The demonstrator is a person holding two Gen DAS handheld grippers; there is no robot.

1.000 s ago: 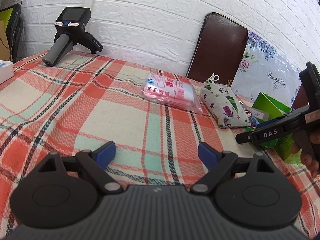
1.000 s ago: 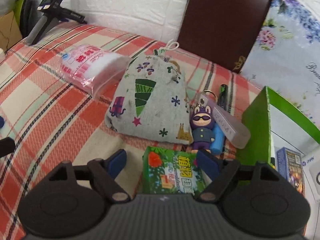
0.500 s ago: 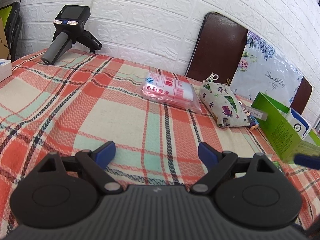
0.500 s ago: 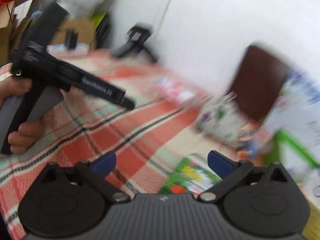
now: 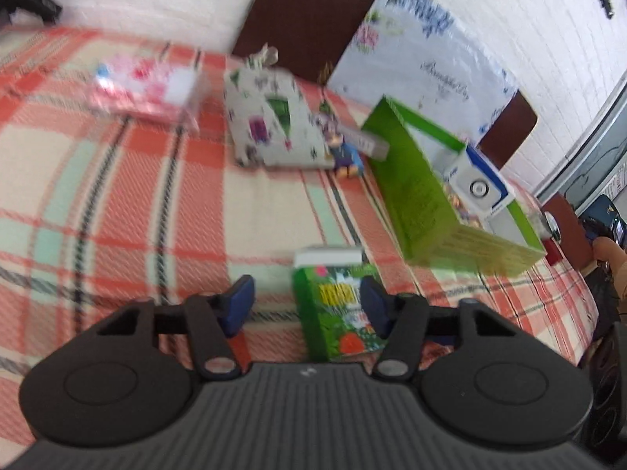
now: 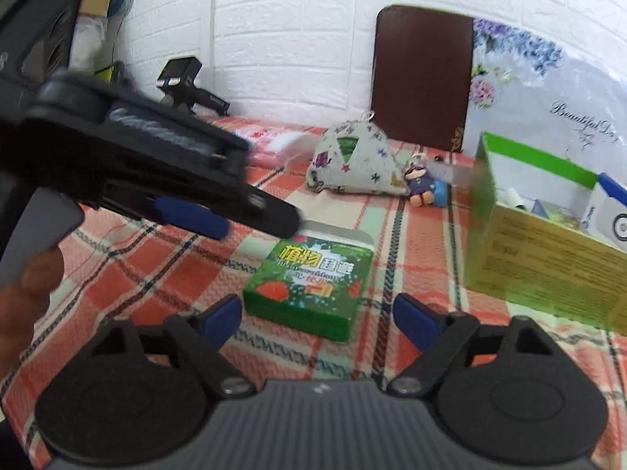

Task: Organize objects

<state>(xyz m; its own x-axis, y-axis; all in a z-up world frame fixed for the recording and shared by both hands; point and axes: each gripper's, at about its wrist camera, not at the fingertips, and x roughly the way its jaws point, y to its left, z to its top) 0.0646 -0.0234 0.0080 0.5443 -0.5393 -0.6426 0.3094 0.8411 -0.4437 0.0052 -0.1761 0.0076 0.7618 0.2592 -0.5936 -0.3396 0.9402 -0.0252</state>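
Plaid tablecloth (image 6: 149,258), white brick wall behind. Green packet (image 6: 309,278) lies flat near green box (image 6: 482,227), long axis running away from both cameras, white end far. Left gripper (image 5: 307,305) has just been narrowing around packet, gap on one side. Right gripper (image 6: 317,319) has been closing, jaws apart, empty.

Your left view is smeared: the pink packet (image 5: 143,86) is unreadable. Your left hand-held gripper (image 6: 258,215) hides the small green box's (image 6: 309,282) far corner; the open green box (image 6: 548,243) runs off-frame.
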